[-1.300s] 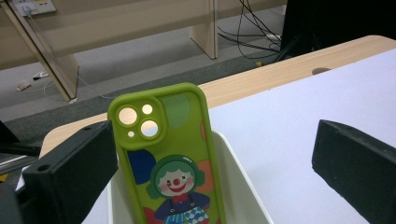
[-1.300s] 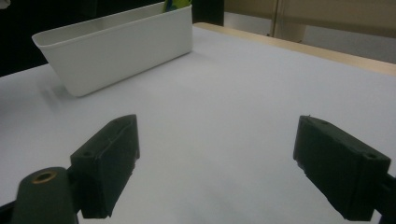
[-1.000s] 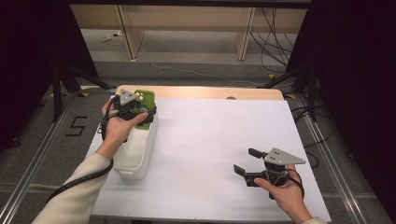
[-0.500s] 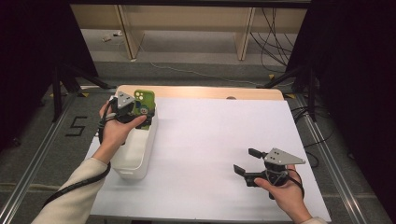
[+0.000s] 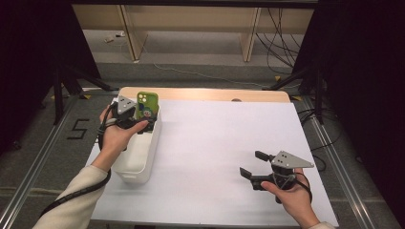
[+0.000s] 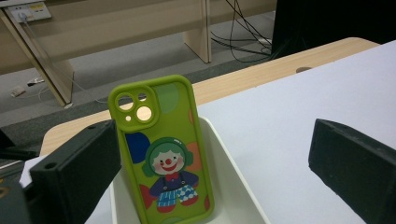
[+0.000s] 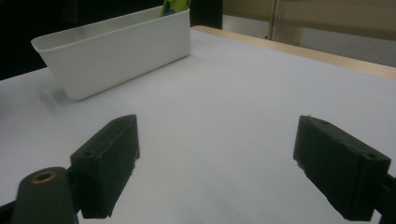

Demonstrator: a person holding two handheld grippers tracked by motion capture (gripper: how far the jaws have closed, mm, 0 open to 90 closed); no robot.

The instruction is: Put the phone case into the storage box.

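One lime-green rubbery phone case [image 6: 161,154] with a cartoon clown printed on its back and three round camera cut-outs at its top stands upright in the far end of one long white plastic tub [image 5: 138,152]. In the high view the case [image 5: 146,107] rises above the tub's rim, its printed face turned toward the person. The tub lies lengthwise near the left edge of one white sheet [image 5: 219,143] that covers the pale wooden table [image 5: 205,94], of which a strip shows along the far side.

Two grippers are in use, one in each hand. The left gripper [image 6: 210,163] is held over the far end of the tub, its two black jaws standing wide apart; in the left gripper view the case stands just beside the left-hand jaw, while the other jaw is well clear of it, so nothing is pinched. Whether the near jaw actually touches the case cannot be told. The left hand [image 5: 118,136] wraps around the gripper body, one pale sleeve [image 5: 71,198] trailing back toward the bottom edge.

The right gripper [image 5: 252,164] is held low over the near right part of the sheet, well apart from the tub, its two jaws spread wide with only bare sheet between them. In the right gripper view the tub [image 7: 116,51] lies ahead to the left, with a sliver of the green case [image 7: 175,6] at its far end
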